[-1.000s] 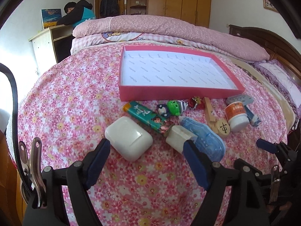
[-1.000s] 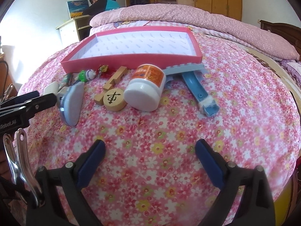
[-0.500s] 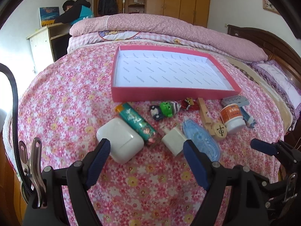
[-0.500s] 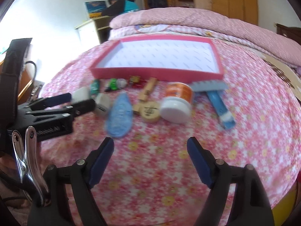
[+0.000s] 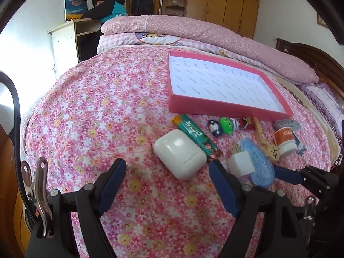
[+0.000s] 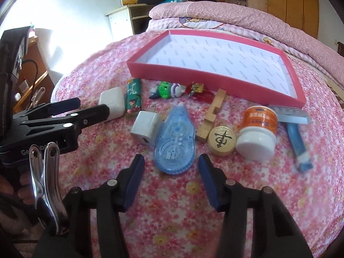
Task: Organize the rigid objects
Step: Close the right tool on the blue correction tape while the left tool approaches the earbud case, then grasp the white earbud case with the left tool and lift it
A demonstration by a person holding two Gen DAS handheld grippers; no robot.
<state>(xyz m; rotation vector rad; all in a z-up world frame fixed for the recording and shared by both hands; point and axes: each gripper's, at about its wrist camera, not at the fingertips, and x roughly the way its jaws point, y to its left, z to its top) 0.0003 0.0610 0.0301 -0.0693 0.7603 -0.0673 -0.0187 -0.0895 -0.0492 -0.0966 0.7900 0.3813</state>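
Note:
On the flowered bedspread, a row of small objects lies before an empty pink tray [image 6: 215, 79]. My right gripper [image 6: 171, 163] is closing, and the near end of the blue correction-tape dispenser [image 6: 175, 144] lies just ahead of its tips; the pads do not touch it. My left gripper [image 5: 167, 172] stands open, with the white earbud case [image 5: 179, 152] just beyond its tips, untouched. Around them lie a green lighter [image 6: 134, 96], a white charger plug [image 6: 146, 129], toy figures [image 6: 169, 89], a wooden chess disc [image 6: 221, 138] and an orange-labelled bottle [image 6: 258, 133].
A blue-handled scraper [image 6: 296, 142] lies at the row's right end, beside a wooden stick [image 6: 212, 109]. A folded pink quilt [image 5: 193, 28] lies behind the tray. A person [image 5: 107, 8] leans on a desk at the back. The bed drops off at left and front.
My right gripper has swung left from the bottle to the tape dispenser, and its jaws have narrowed. My left gripper has shifted left, so the objects now sit further right in its view.

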